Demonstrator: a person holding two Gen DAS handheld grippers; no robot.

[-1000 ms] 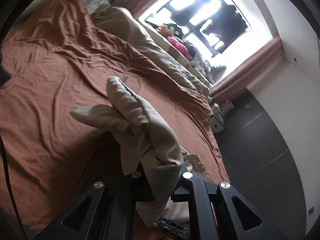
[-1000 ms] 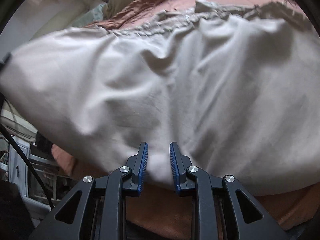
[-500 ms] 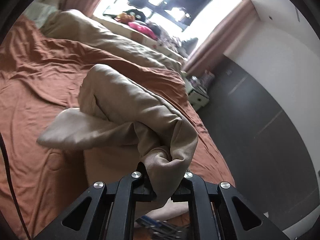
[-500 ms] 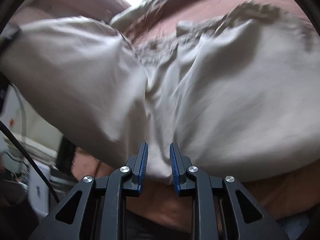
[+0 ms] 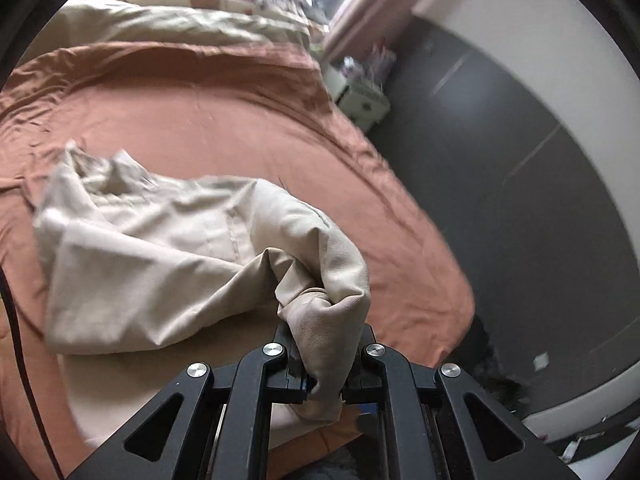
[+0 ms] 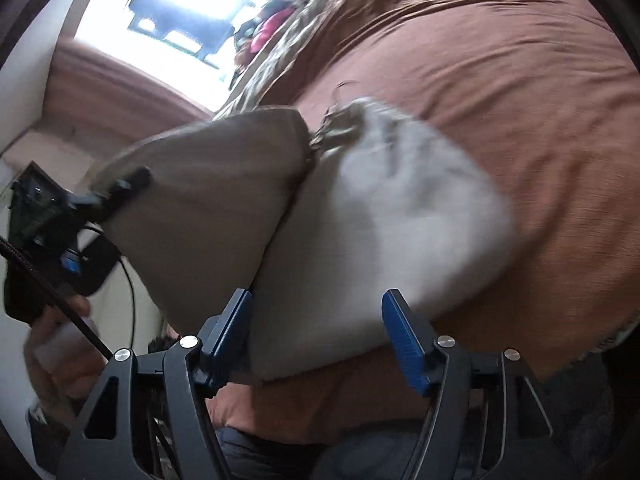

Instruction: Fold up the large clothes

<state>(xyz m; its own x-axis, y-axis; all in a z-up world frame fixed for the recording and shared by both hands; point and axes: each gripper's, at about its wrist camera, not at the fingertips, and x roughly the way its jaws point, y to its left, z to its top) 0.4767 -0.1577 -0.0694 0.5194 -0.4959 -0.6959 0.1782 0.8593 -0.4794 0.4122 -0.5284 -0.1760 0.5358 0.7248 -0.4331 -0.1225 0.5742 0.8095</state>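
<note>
A wide bed covered with a wrinkled rust-brown sheet (image 5: 224, 120) fills most of the room, with a rumpled beige quilt (image 5: 168, 26) bunched along its far side under a bright window (image 6: 168, 8) framed by dusty-pink curtains (image 6: 100, 96). Beside the bed runs a dark grey floor (image 5: 500, 208), and a small white bedside cabinet (image 5: 362, 98) stands near the far corner.

On the sheet, toward the near edge of the bed, lies the large beige cotton garment (image 5: 160, 248), partly folded over itself, one layer lying flat and another lifted above it. The black left gripper (image 5: 324, 360) is clamped tight on a bunched corner of this cloth, holding that end up off the bed; the right-wrist view shows that gripper to the left with the fabric hanging from it.

The black right gripper with blue ribbed pads (image 6: 316, 336) has just been opening: its jaws stand well apart, with the garment's near edge lying between them, the left pad touching or just beside the cloth and the right one clear of it.
</note>
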